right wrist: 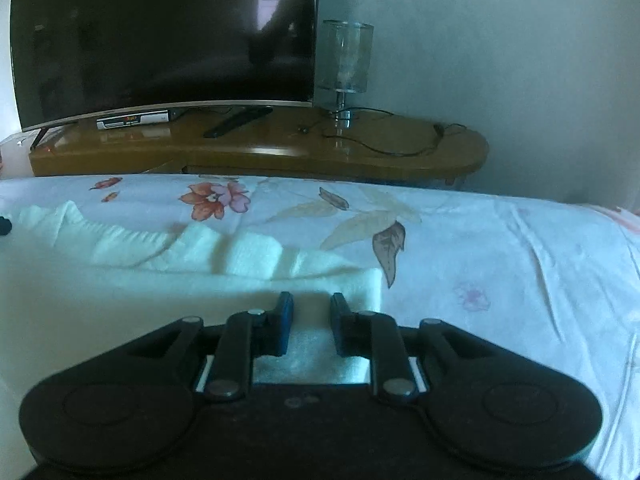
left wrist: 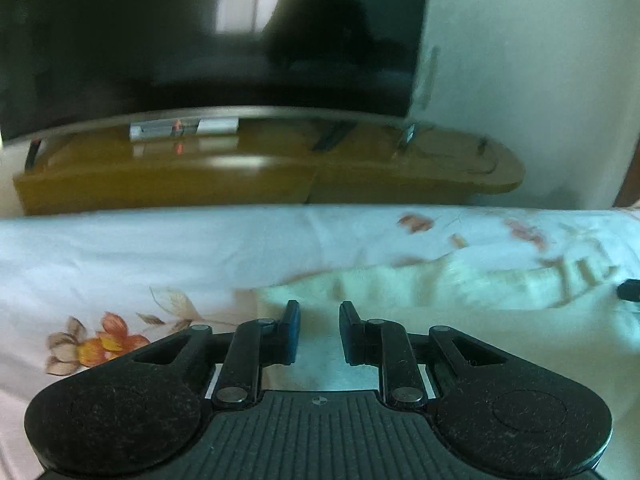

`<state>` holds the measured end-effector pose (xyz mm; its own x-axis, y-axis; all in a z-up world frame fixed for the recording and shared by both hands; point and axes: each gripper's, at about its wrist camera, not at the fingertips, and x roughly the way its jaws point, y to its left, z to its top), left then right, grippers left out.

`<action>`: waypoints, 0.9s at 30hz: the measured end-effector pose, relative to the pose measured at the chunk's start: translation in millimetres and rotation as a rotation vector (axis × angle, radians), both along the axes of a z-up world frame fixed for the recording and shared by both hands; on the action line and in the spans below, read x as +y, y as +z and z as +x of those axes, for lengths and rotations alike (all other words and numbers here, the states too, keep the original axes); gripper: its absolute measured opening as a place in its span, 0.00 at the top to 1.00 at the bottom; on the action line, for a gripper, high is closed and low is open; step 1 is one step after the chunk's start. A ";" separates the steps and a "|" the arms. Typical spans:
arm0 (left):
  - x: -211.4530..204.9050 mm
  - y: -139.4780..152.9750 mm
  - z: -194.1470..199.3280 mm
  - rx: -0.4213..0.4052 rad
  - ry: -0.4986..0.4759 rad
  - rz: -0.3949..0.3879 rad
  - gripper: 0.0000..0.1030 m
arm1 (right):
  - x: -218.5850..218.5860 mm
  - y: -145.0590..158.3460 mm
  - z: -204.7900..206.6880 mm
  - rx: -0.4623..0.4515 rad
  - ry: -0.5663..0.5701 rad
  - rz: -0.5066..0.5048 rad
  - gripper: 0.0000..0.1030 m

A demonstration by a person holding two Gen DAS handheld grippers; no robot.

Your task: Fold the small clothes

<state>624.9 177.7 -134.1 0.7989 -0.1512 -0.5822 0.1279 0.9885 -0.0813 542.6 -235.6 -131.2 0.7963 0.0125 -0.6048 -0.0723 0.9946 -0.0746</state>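
Left gripper point(left wrist: 319, 332) low over cloth point(left wrist: 400, 288), jaws slightly apart, nothing pinched. Right gripper point(right wrist: 310, 326) same, parted, hovering at cloth's right end, empty. Pale cloth lies across floral sheet point(right wrist: 500, 248), far edge rumpled, apparently folded once lengthwise. Beyond: wooden stand point(right wrist: 280, 148), dark TV point(right wrist: 160, 40), glass lamp point(right wrist: 346, 60). Likely between folds. Next: pinch both near corners, carry over evenly; ridged far edge may need smoothing first.
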 end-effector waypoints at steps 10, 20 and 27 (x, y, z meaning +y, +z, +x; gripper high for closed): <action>-14.9 -7.6 -67.0 0.005 -0.019 0.052 0.79 | 24.7 4.6 -71.2 0.000 0.219 -0.074 0.78; -53.5 10.4 -87.5 -0.021 -0.046 0.035 0.79 | 13.4 25.2 -96.7 -0.089 0.159 -0.011 0.72; -86.0 -0.2 -81.9 0.052 -0.075 0.063 0.79 | 38.4 4.2 -87.0 -0.011 0.237 -0.093 0.74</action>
